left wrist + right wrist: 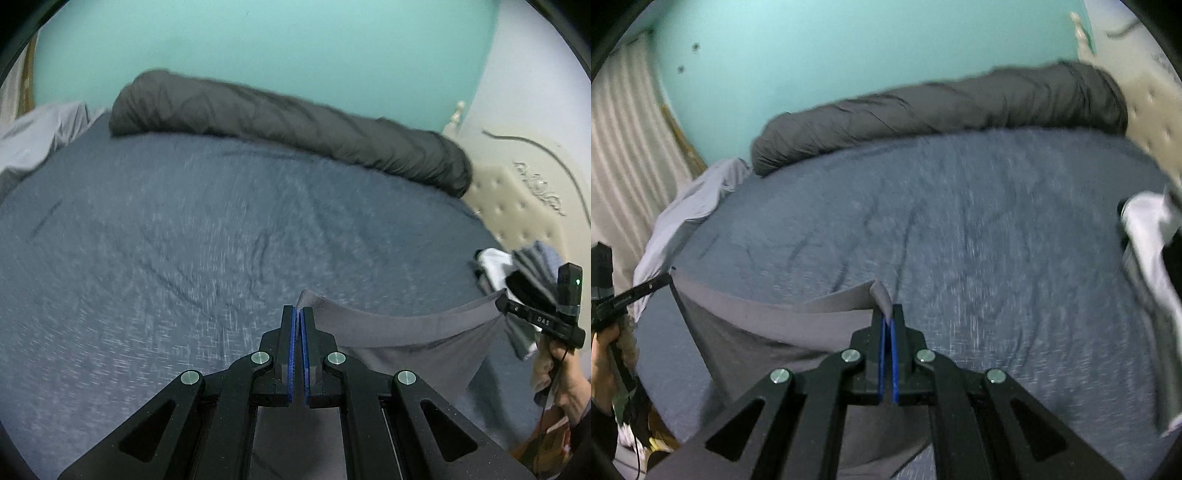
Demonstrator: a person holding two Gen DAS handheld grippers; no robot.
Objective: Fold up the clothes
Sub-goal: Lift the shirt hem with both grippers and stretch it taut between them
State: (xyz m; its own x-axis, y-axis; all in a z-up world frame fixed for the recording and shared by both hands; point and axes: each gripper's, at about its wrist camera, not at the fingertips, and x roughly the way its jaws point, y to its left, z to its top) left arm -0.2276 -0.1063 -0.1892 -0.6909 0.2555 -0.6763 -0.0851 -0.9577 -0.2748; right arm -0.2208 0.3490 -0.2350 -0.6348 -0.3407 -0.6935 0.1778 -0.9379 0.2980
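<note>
A grey garment (pixel 406 328) hangs stretched between my two grippers above the blue bed sheet (pixel 184 221). My left gripper (pixel 297 312) is shut on one top corner of it. My right gripper (pixel 888 314) is shut on the other top corner, and the cloth (pixel 757 332) sags down to the left of it. Each gripper shows in the other's view: the right one (pixel 502 295) at the far right, the left one (pixel 668 278) at the far left. The garment's lower part is hidden behind the gripper bodies.
A rolled dark grey duvet (pixel 295 125) lies along the far side of the bed by the teal wall. A pile of white and grey clothes (pixel 517 266) sits at the bed's right edge near the beige tufted headboard (pixel 517 206). A pale sheet (pixel 690 206) bunches at the left.
</note>
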